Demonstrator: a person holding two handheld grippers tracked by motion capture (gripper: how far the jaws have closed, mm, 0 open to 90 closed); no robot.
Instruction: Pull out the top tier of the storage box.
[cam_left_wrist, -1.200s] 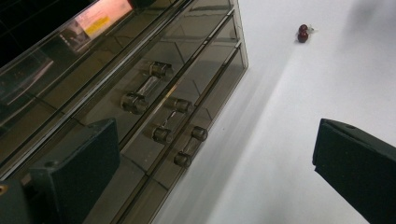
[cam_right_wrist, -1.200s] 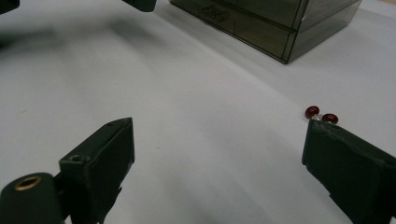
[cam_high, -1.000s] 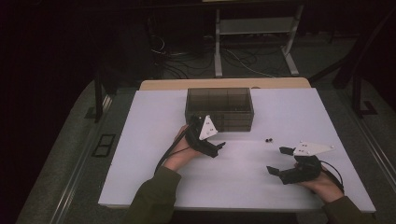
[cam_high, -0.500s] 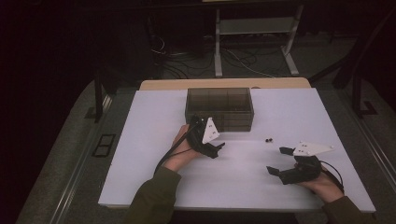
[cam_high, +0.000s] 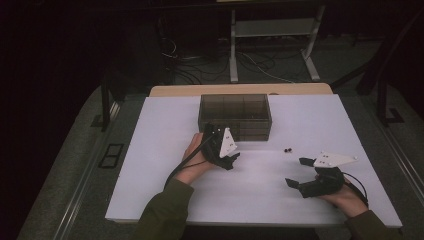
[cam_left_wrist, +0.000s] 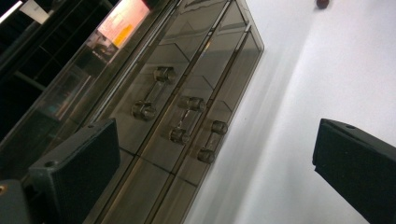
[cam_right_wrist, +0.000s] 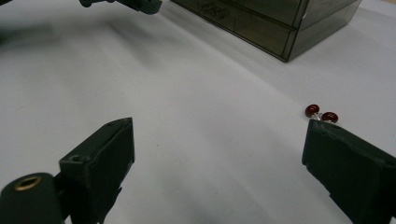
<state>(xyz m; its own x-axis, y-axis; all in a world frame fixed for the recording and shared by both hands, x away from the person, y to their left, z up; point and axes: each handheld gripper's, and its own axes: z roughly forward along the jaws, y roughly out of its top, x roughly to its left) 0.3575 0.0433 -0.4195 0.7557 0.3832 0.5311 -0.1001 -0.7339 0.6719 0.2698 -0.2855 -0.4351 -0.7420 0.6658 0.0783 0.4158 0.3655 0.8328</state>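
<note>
Smoky clear drawer box (cam_high: 235, 116) — drawers shut — upright at the table's far middle.

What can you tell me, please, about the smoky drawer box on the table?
The drawer box is a low rectangular organizer of smoky, see-through plastic, standing upright toward the far middle of the white table. Dividers show through its top. The left gripper view shows drawer fronts with clear bar handles, all looking shut. The left gripper is open just in front of it, not touching as far as I can tell.
</note>
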